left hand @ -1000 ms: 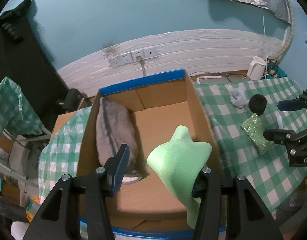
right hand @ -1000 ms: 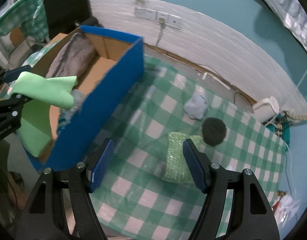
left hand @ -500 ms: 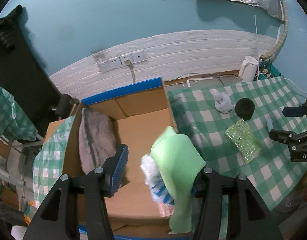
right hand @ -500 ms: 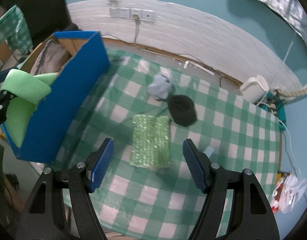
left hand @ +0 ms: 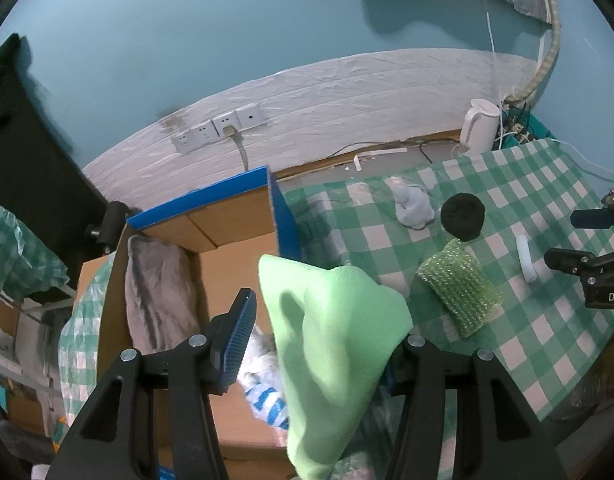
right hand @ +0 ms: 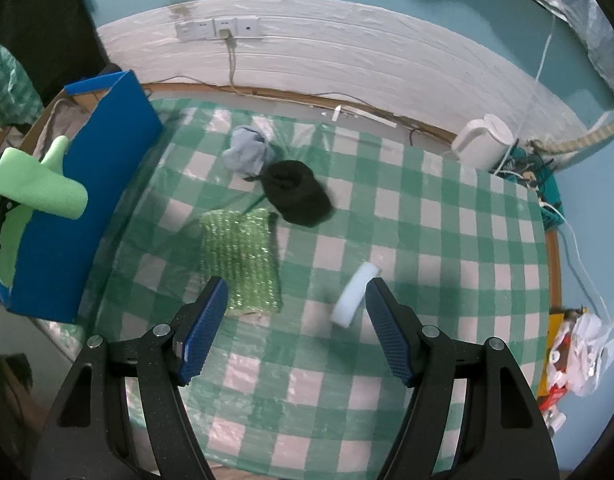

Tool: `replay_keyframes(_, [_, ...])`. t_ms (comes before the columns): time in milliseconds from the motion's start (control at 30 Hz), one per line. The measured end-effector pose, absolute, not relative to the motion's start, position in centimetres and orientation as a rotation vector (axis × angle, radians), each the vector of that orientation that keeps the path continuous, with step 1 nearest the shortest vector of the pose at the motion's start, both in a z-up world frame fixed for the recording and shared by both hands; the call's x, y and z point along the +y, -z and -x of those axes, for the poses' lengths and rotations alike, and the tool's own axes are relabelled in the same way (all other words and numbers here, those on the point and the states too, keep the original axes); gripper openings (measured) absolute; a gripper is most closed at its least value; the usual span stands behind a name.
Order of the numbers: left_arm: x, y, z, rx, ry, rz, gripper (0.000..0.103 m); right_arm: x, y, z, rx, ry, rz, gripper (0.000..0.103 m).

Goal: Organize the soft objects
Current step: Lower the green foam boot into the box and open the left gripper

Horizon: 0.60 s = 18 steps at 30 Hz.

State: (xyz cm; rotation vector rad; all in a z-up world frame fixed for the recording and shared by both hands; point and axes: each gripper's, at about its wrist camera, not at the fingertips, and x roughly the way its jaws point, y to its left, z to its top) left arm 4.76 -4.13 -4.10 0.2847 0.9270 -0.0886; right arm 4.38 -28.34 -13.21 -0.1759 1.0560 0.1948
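Left hand-held gripper half-spread, green cloth draped; right view only: white roll.

Box: stood at the left end of the table, its side wall against the cloth's edge. Inside: a folded towel along the far-left wall; a crumpled item on the floor nearer the camera.

Cloth: hung over the box's near right corner.

On the table, right of the box: a small bundle farthest back, a round hat touching it in front, a sponge before that, a small roll to the right.

Kettle: behind the table's far right corner.
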Motion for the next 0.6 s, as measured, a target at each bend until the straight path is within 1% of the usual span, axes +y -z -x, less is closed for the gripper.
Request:
replay_keyframes(367, [-6.8, 4.7, -5.5, 0.931, 0.090, -0.314, 0.055, -31.6, 14.0, -4.5, 1.070, -0.160, 0.127, 0.071])
replay_keyframes(400, [-6.8, 4.7, -5.5, 0.930, 0.090, -0.312, 0.050, -31.7, 14.1, -4.5, 1.070, -0.161, 0.127, 0.071])
replay_keyframes(433, [-6.6, 4.6, -5.6, 0.927, 0.087, -0.304, 0.032, -31.8, 14.2, -4.5, 1.071, -0.161, 0.126, 0.071])
replay_keyframes(467, [-6.4, 4.6, -5.7, 0.925, 0.084, -0.294, 0.021, -31.8, 14.2, -4.5, 1.073, -0.160, 0.124, 0.071])
replay_keyframes(500, [-6.2, 4.7, -5.8, 0.936, 0.078, -0.289, 0.008, -31.9, 14.3, -4.5, 1.076, -0.160, 0.122, 0.071])
replay_keyframes(600, [-5.5, 5.0, -6.2, 0.959, 0.069, -0.274, 0.004, -31.8, 14.5, -4.5, 1.079, -0.164, 0.121, 0.071])
